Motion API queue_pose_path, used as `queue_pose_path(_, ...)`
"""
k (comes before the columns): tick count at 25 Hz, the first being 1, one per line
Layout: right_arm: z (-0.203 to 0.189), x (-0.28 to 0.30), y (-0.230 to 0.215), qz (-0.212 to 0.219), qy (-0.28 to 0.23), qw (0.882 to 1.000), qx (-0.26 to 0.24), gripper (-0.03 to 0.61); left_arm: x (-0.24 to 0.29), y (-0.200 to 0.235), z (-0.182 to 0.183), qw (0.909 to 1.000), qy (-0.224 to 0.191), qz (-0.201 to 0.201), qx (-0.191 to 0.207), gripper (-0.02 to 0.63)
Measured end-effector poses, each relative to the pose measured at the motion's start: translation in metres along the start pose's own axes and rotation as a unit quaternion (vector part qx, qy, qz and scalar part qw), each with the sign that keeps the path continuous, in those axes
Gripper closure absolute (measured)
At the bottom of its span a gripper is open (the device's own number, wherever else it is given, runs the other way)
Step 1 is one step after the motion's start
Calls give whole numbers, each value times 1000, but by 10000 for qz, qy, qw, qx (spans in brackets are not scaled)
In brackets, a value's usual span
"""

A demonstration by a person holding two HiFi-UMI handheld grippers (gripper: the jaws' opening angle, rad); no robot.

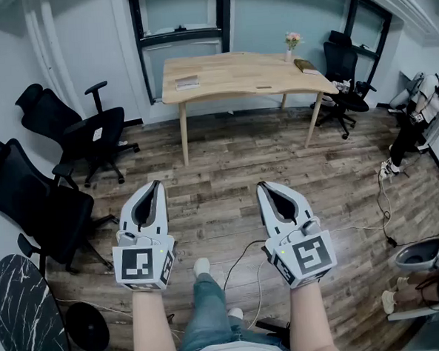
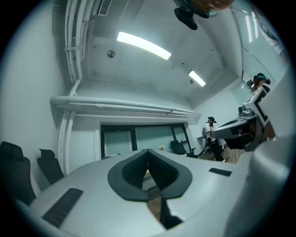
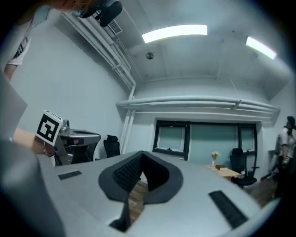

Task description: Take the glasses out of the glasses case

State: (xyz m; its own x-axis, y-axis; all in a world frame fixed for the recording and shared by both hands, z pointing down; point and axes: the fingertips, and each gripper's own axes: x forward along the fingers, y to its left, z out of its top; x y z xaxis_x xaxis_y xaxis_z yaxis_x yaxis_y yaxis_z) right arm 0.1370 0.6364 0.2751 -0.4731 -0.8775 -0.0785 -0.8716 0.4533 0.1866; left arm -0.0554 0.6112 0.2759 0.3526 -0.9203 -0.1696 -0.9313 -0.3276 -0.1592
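Up top centre of the head view sits the table [image 1: 236, 77], well ahead of both hands. Left gripper [image 1: 155, 185] and right gripper [image 1: 263, 185] are pressed together, empty, neither nearer. Can't spot the glasses case; maybe that small grey thing [image 1: 187, 82] at the table's left end.

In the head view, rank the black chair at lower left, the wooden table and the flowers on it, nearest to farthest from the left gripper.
1. Black chair, just left of the left gripper.
2. Wooden table, ahead across the floor.
3. Flowers, at the table's far right corner.
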Motion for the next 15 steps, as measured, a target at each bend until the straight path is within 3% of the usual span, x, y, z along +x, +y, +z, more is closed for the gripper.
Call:
queue_pose_path(7, -13, 58, -22, -58, 55, 10000, 27, 569, 49, 31, -12, 10000, -21, 42, -9, 598)
queue_pose_path(15, -39, 174, -53, -21, 292, 9993, 235, 568, 147, 90, -47, 9997, 21, 96, -228, 598)
